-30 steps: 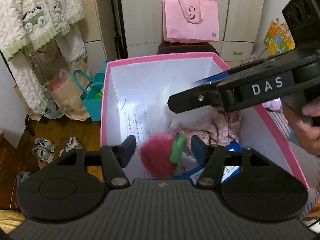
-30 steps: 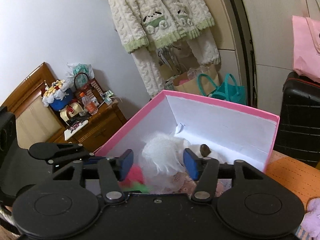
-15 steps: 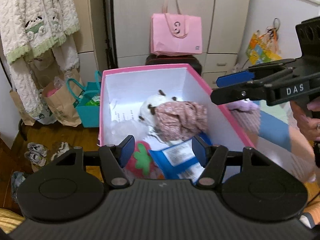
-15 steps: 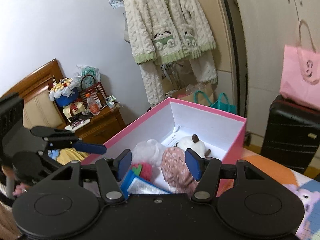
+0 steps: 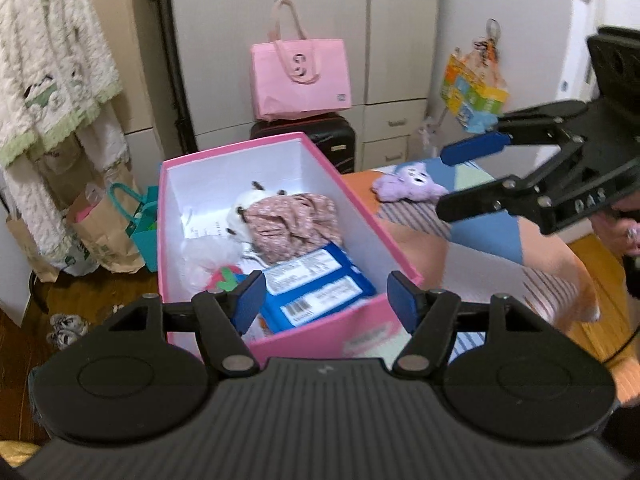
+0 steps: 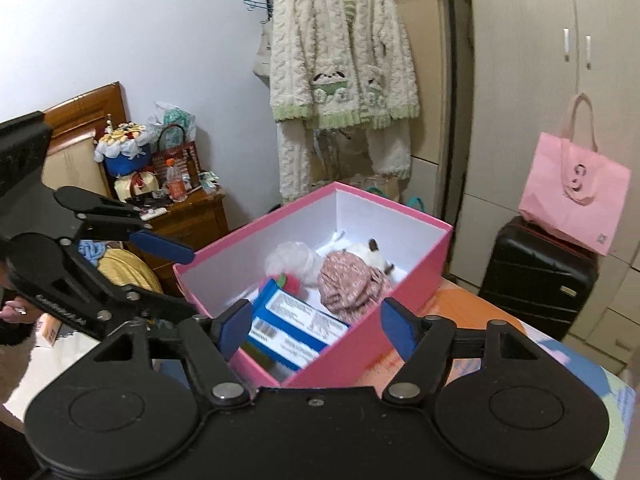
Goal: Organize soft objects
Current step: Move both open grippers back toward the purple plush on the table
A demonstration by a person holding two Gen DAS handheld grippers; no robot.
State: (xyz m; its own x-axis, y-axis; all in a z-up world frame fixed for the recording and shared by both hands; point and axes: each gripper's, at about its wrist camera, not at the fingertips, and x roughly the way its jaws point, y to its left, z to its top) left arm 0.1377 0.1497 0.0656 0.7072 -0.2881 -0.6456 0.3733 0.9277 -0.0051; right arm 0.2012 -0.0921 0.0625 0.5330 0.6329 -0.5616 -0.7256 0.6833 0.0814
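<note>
Pink cardboard, the box (image 5: 352,336) now sits below and ahead of us: we have pulled both grippers up and out of it. The left gripper (image 5: 326,300) and right gripper (image 6: 316,326) are wide and empty. The floral cloth (image 5: 292,220), white plush (image 6: 370,254) and strawberry toy (image 6: 290,282) lie inside; the purple plush (image 5: 412,186) waits on the bed, likely next.

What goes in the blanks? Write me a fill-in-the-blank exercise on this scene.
1. The floral cloth lies inside the ____ box.
2. The purple plush lies ____ the box, on the patchwork cover.
3. The left gripper and the right gripper both hold ____.
4. The pink tote sits on a ____ suitcase.

Missing words: pink; outside; nothing; black
</note>
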